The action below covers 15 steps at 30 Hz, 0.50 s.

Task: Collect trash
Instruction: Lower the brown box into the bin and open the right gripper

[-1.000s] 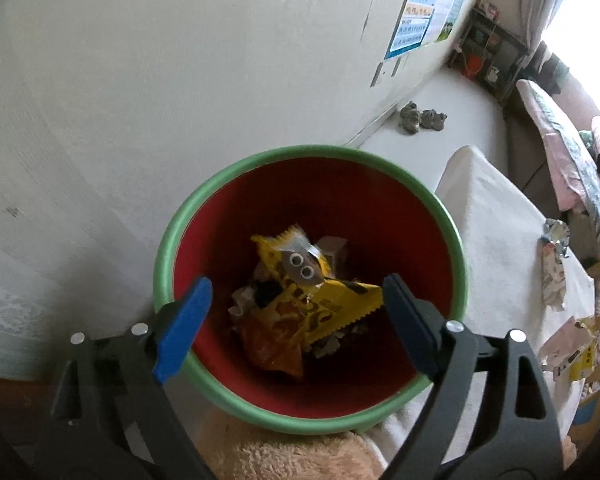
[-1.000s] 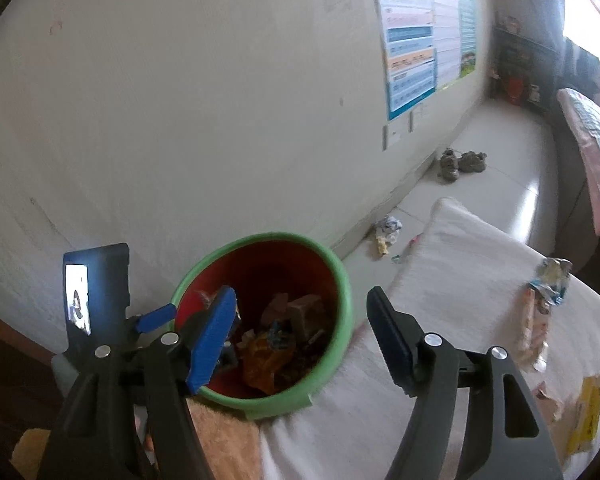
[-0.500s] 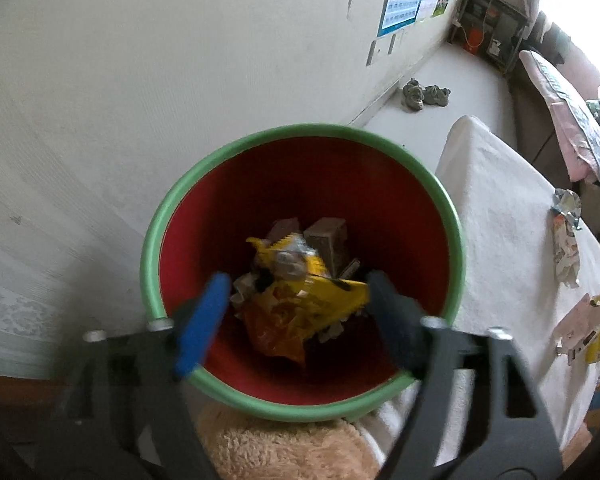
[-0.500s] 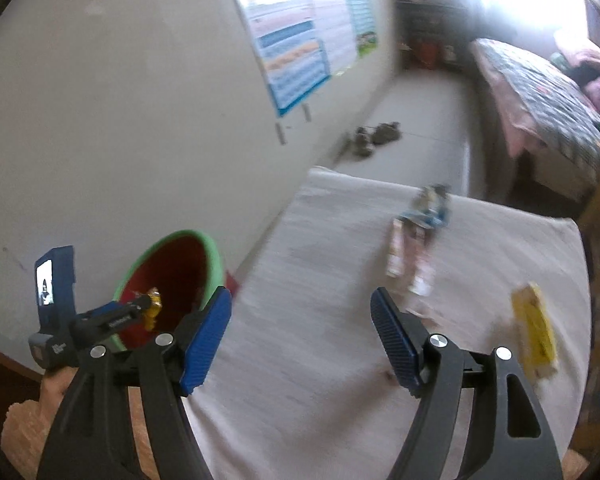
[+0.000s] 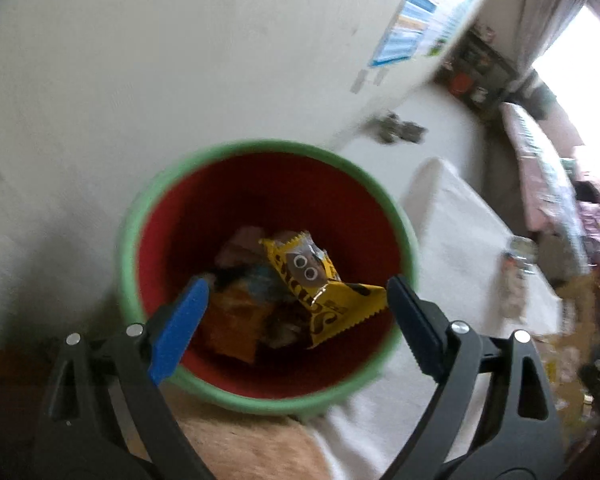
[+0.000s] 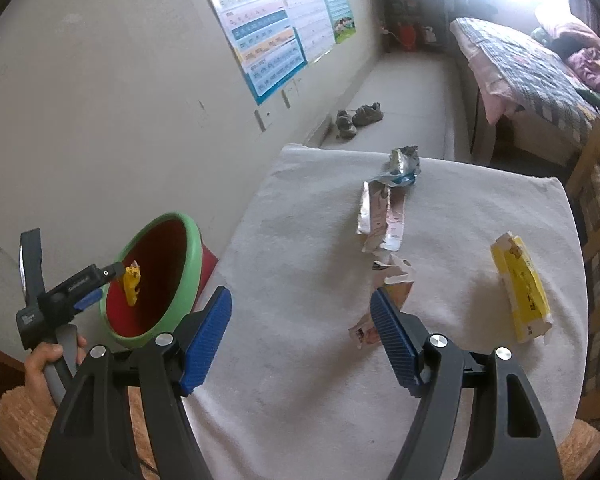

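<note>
Inspector: The left gripper (image 5: 294, 312) hangs over the green-rimmed red bin (image 5: 260, 400). Its jaws are opening, and nothing sits between them. The yellow wrapper (image 5: 320, 292) lies below in the bin on other litter, its long axis running from upper left to lower right in the left wrist view, serrated end toward the right.

Clerk: And the other tool?

Inspector: The right gripper (image 6: 300, 340) stands released over the white cloth (image 6: 300, 400), gripping nothing. A torn wrapper (image 6: 384, 296) lies just beyond its right finger. Farther off, a silver wrapper (image 6: 380, 216) lies lengthwise, pointing away toward the far edge. A yellow packet (image 6: 520, 288) rests to the right, long axis near to far, slightly slanted.

Clerk: The bin's place?

Inspector: Left of the cloth, against the wall (image 6: 100, 100), beside the person's hand (image 6: 48, 364).
</note>
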Tool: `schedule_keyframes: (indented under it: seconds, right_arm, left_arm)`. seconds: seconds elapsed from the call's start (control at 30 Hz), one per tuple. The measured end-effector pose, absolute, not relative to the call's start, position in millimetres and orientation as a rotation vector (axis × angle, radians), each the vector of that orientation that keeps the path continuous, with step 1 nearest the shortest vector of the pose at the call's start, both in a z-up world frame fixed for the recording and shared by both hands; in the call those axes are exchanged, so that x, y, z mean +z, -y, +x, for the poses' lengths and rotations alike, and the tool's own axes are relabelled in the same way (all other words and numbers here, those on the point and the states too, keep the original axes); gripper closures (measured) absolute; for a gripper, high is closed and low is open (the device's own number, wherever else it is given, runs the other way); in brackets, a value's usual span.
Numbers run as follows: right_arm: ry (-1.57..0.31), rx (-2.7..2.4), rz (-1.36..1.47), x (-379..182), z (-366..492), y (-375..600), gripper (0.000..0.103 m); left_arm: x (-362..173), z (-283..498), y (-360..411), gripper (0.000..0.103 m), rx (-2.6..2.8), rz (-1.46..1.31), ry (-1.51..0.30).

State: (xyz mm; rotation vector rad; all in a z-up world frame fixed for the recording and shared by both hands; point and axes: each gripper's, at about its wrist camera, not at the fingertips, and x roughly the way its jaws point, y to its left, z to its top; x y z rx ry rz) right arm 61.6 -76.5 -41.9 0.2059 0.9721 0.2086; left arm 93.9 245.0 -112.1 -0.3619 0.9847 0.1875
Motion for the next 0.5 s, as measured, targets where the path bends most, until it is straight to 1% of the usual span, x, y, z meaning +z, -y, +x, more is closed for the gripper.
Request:
schedule_keyframes:
  seconds: [0.13,0.27,0.37,0.5]
  right_arm:
    - [-0.984,0.236,0.190,-46,63,66,0.033]
    - [-1.002,0.259,0.182,-51,71,55,0.033]
    - [-1.029,0.328,0.177,-52,90,39,0.033]
    - [-1.095,0.478,0.190,-56,128,4,0.033]
  left_arm:
    - [-112,94,-242,0.015,0.131,-0.355,-1.001]
    - [-106,91,-231,0.015,0.081,-0.276,-0.965]
    - [-102,90,-219,0.015,-0.036,-0.229,-0.966]
    - [-87,80,-198,0.015,-0.149,-0.122,-0.888]
